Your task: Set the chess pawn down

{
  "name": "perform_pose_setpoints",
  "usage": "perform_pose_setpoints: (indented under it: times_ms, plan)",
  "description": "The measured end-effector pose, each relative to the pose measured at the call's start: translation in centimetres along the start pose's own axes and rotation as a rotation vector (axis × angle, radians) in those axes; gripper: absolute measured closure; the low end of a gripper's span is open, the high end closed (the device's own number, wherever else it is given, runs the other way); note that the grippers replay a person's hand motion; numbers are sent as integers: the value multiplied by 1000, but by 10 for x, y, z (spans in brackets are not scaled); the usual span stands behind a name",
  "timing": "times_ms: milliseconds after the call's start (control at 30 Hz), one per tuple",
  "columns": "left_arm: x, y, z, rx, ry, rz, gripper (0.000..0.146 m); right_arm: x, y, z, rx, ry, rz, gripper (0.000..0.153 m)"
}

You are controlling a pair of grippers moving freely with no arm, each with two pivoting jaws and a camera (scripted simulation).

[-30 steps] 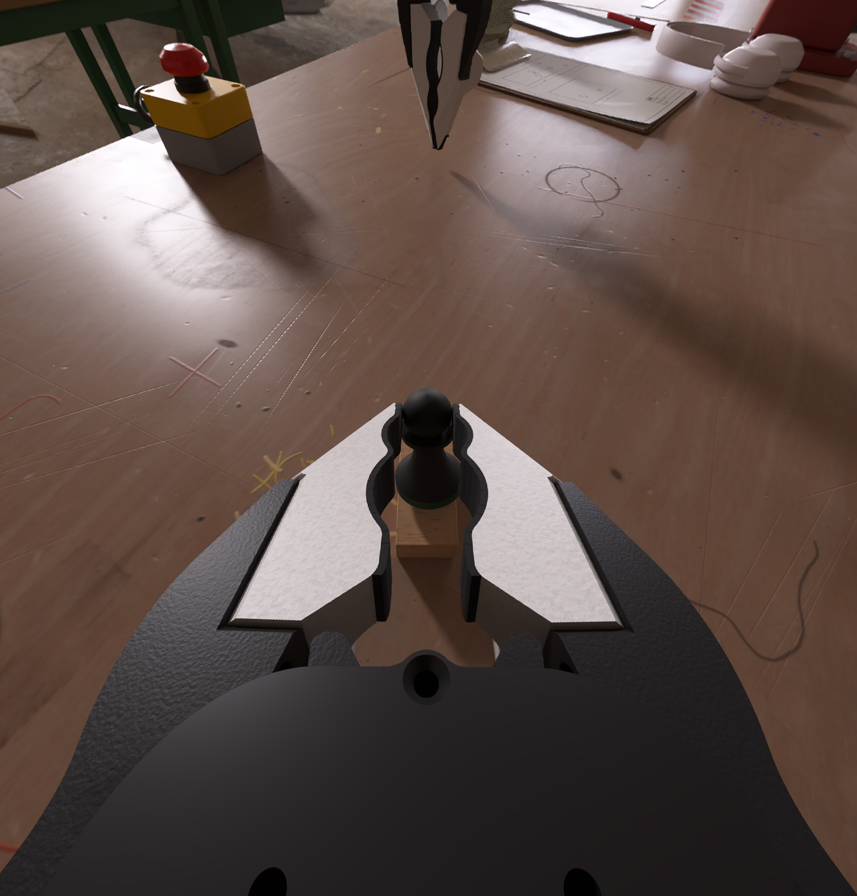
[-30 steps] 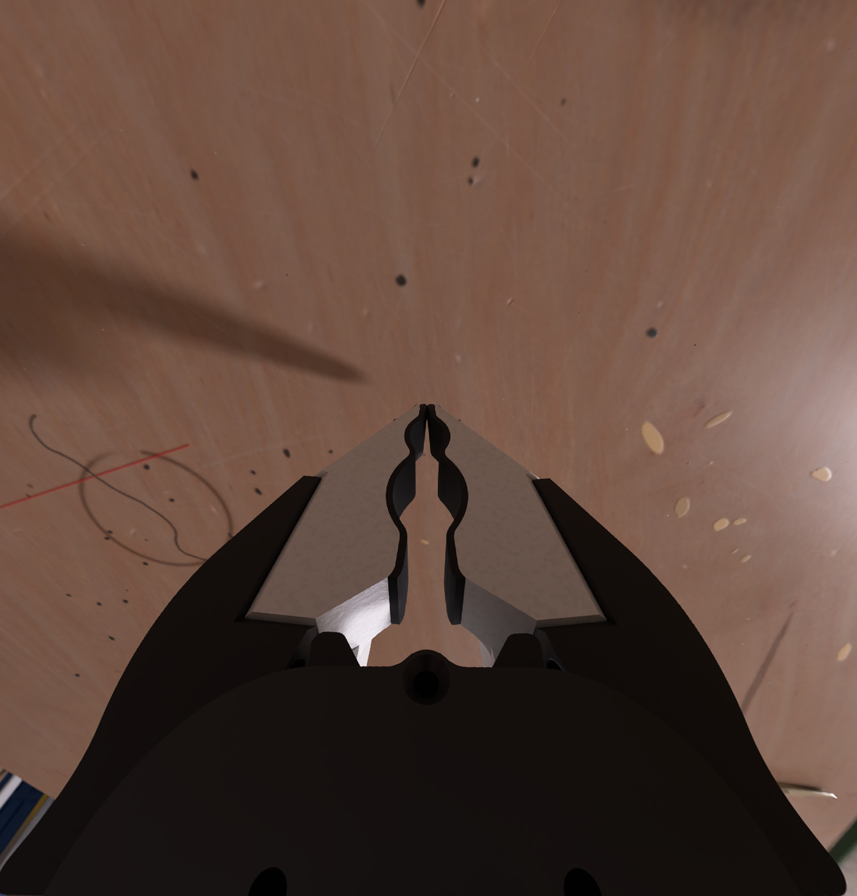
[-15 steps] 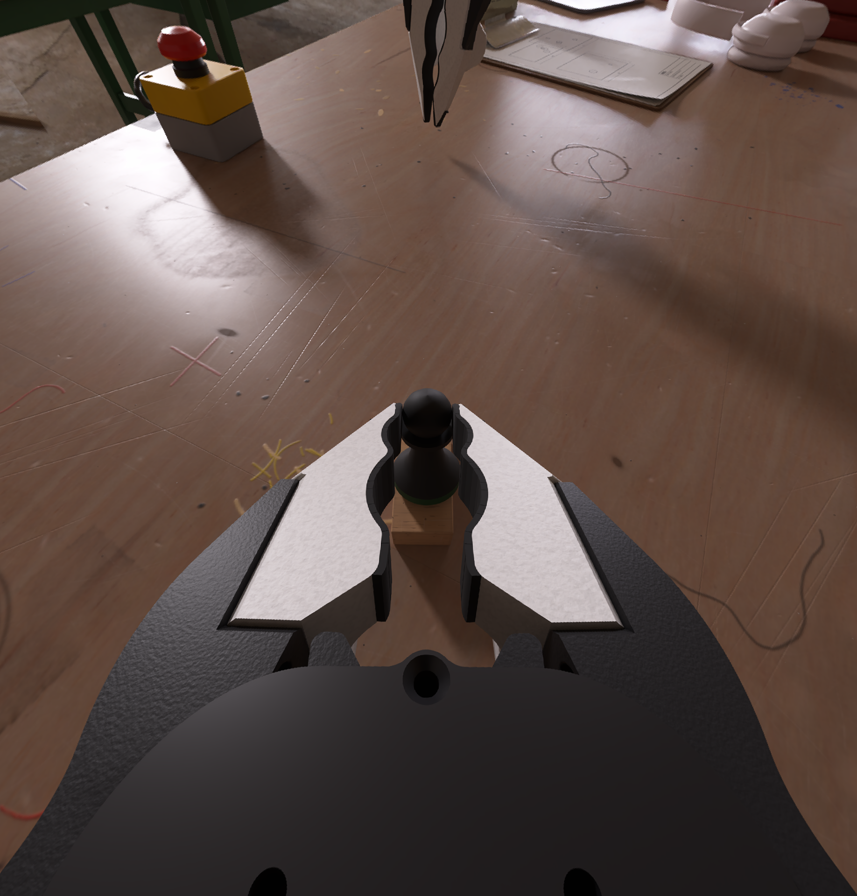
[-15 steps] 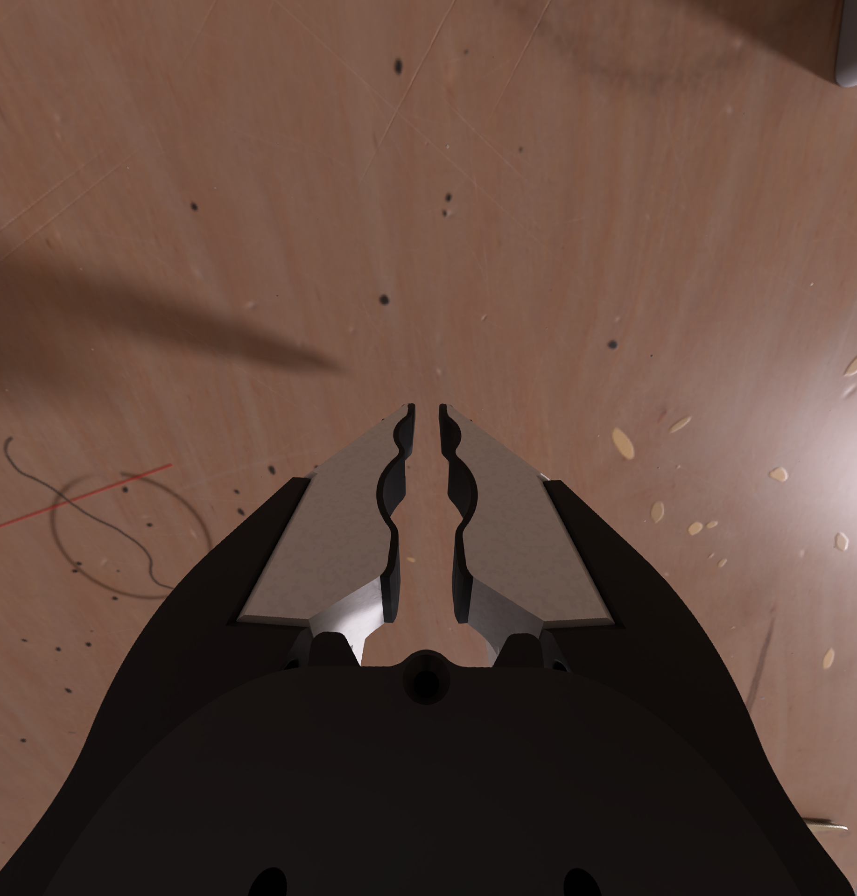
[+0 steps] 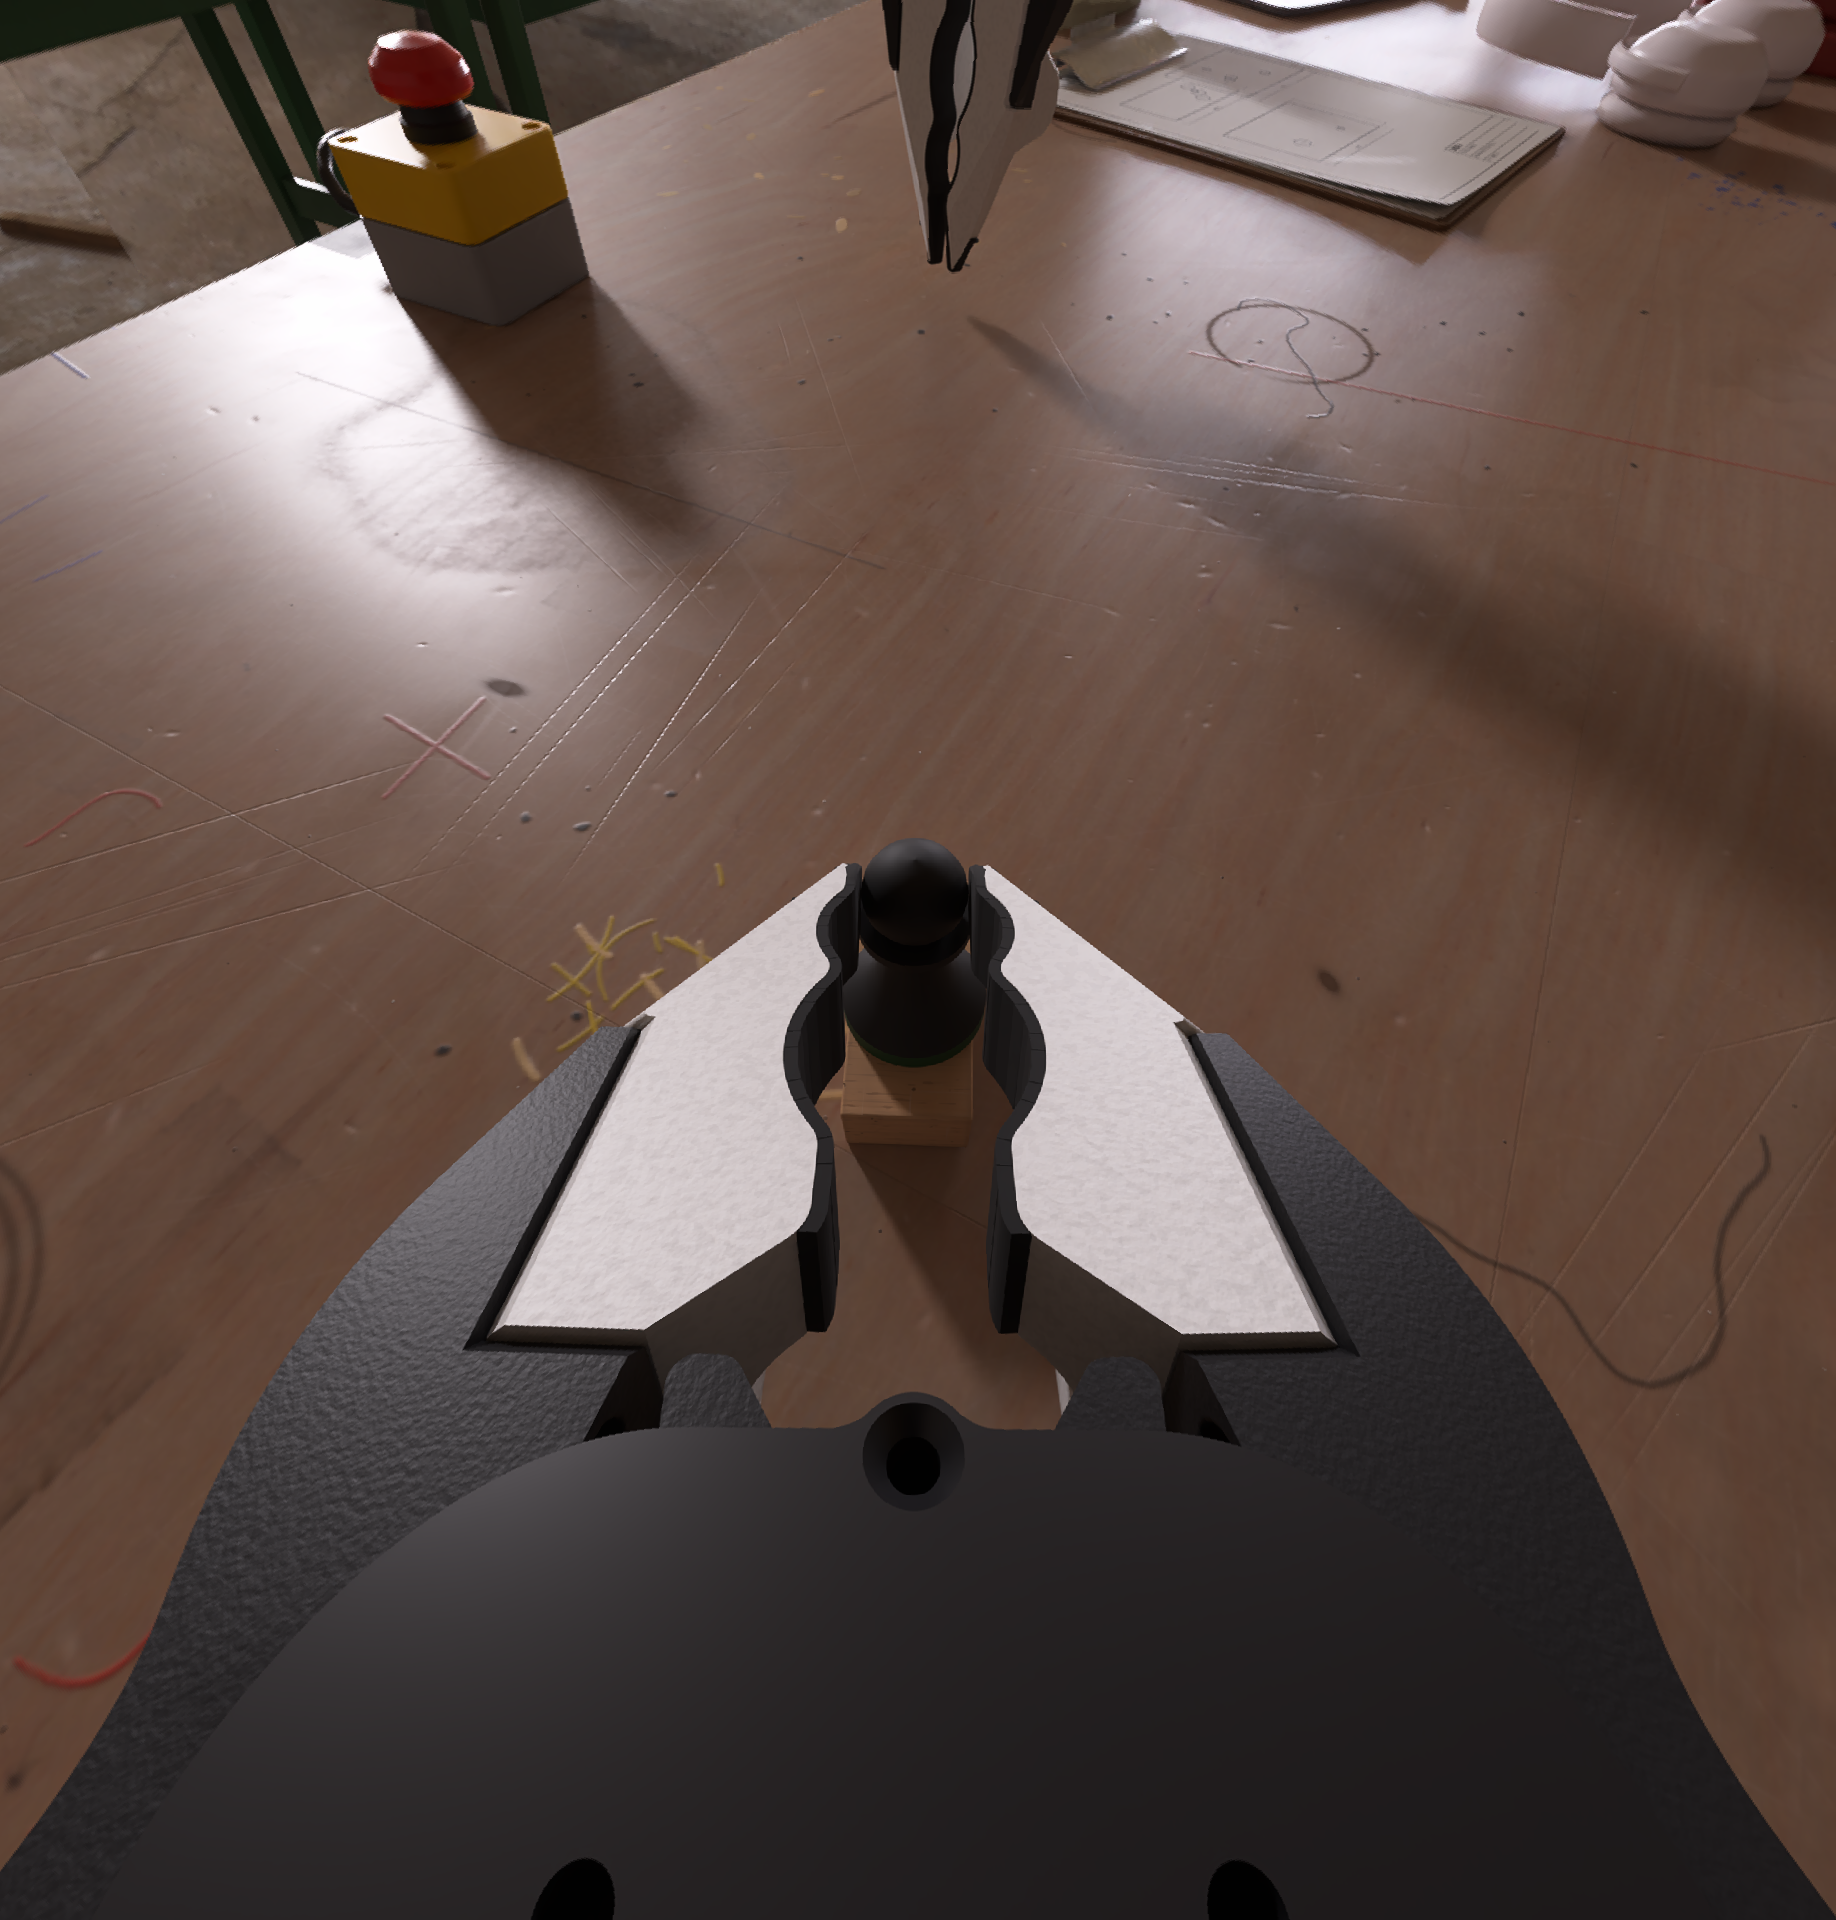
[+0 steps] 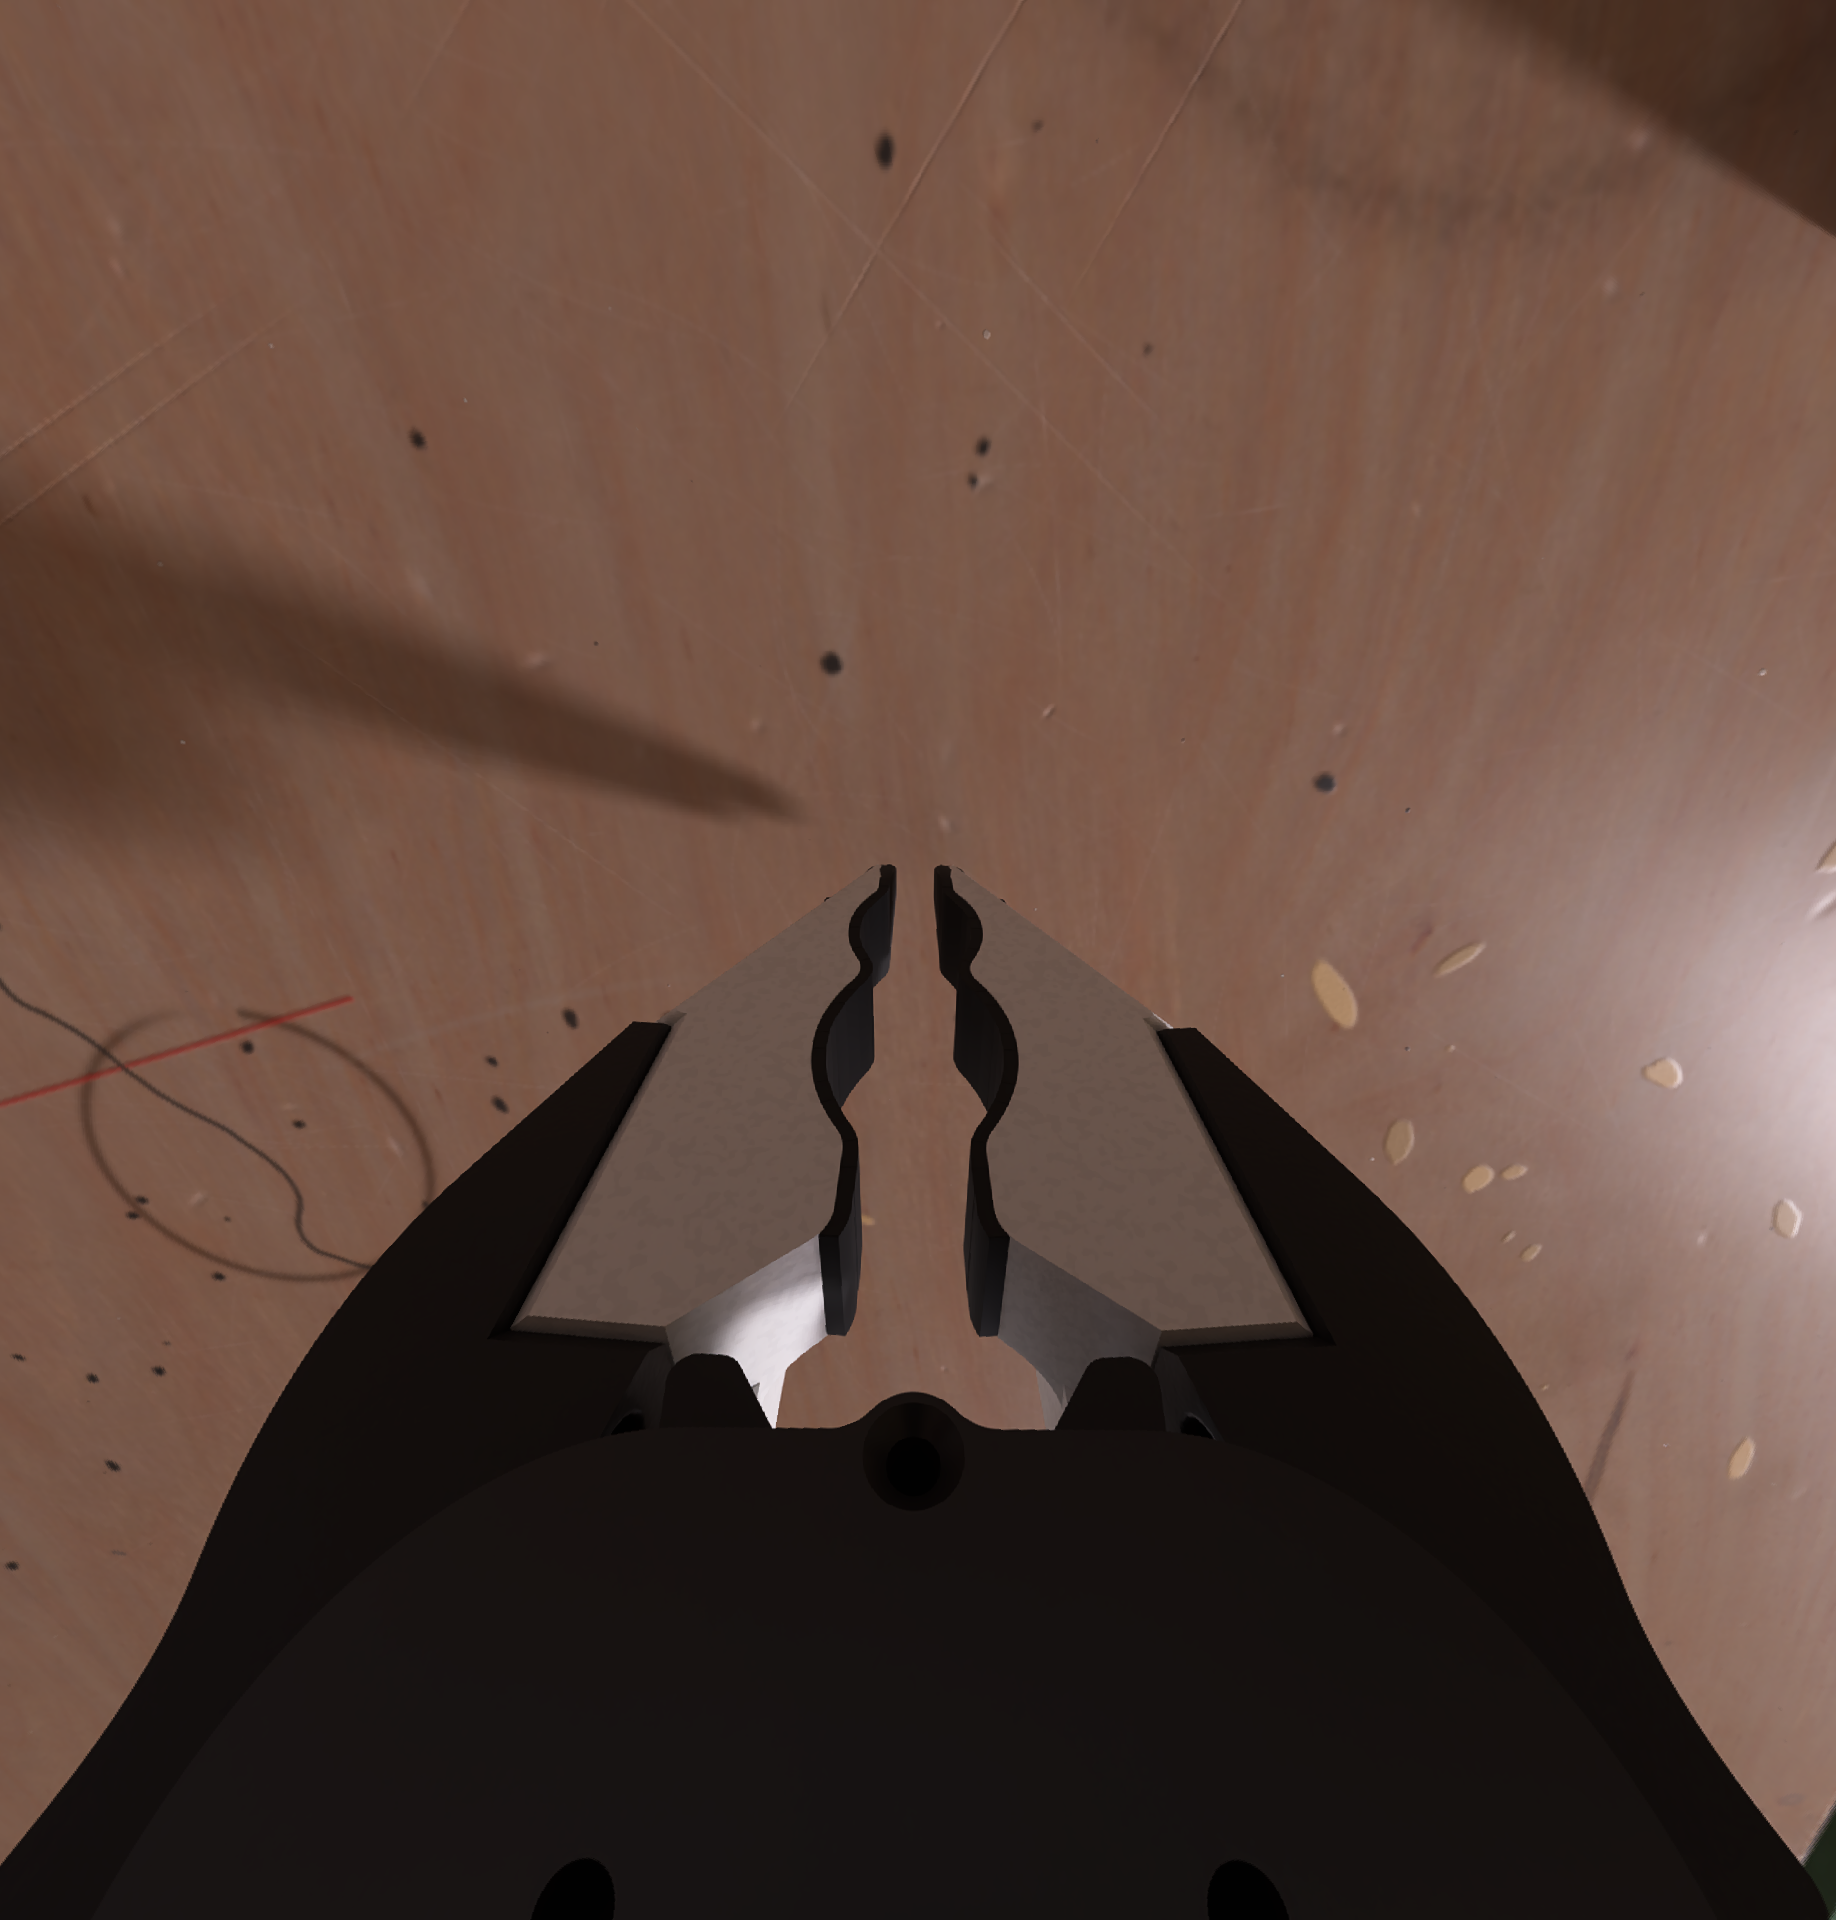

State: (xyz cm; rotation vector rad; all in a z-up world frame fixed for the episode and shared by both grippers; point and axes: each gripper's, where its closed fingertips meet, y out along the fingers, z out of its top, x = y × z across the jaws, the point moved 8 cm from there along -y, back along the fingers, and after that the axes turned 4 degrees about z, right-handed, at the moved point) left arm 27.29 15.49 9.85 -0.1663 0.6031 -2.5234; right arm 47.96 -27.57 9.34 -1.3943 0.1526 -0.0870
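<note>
One black chess pawn (image 5: 911, 961) stands up straight between the two white fingers (image 5: 727, 1101) of the left gripper (image 5: 912, 883). It has a round ball head, a thin neck and a wide body with a thin green ring at the bottom. The pawn sits on a small wooden block (image 5: 906, 1103), and the block rests on the brown table (image 5: 1257, 790). The fingers are close in on each side of the pawn's head, pinching it. The left gripper points forward and a bit down at the table. Most of the block's top is hidden under the pawn.

Farther off, the right gripper (image 5: 950, 255) hangs over the table with its tips pointing down. Its top is cut off by the picture edge. In its own view, the right gripper (image 6: 914, 883) has a small gap between its tips and holds nothing.

Far to the left is a yellow and grey box with a red button (image 5: 455, 192). Far to the right lie a flat sheet of paper (image 5: 1309, 130) and some white round things (image 5: 1683, 78), partly cut off and hard to make out.
</note>
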Motion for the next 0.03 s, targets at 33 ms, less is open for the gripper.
perform_pose_setpoints:
  times_ms: [33]
  plan:
    - [0, 0, 0, 4, 0, 1, 126, -1, -1, 0, 5, 0, -4, 145]
